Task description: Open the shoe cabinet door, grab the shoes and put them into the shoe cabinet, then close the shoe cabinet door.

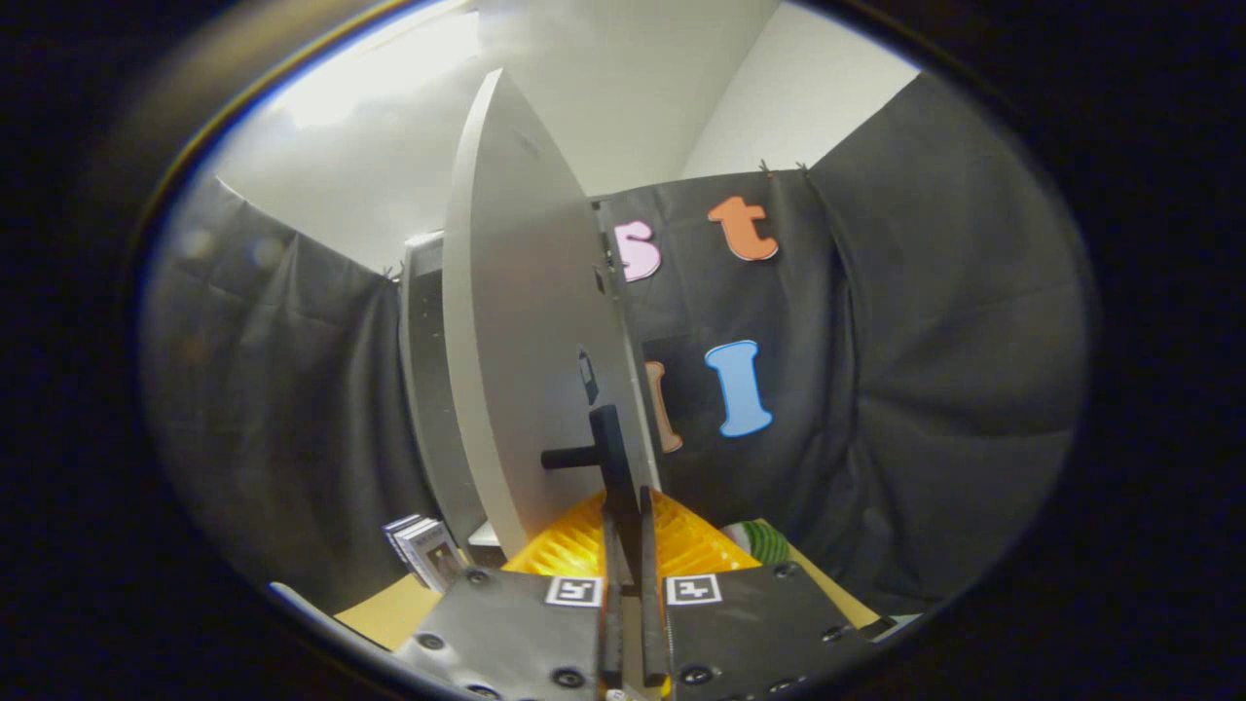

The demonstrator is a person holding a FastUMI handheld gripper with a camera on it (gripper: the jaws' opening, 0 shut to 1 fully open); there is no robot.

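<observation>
Fingers (630, 545) closed on cabinet door handle (611, 458); handle's long axis upright, door (516, 321) edge-on just ahead, swung partly open.

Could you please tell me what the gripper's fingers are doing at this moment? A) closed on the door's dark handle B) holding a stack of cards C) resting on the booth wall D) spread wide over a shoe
A: the gripper has its fingers pinched together on the dark handle of the half-open cabinet door.
</observation>
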